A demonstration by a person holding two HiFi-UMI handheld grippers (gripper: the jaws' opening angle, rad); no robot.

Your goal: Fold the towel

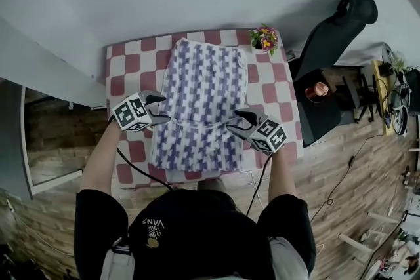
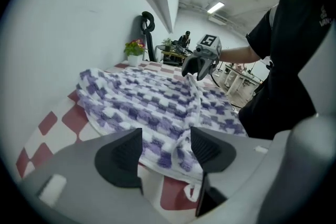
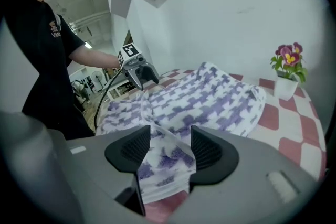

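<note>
While the towel (image 1: 207,95) is lying on the checked surface (image 1: 275,95), the left gripper (image 1: 161,109) and right gripper (image 1: 238,122) are holding their fingers open (cloth lying loosely between them).

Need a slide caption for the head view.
Person at a checkered table, left gripper and right gripper open at opposite edges of a purple-and-white towel; flower pot on the far corner.
</note>
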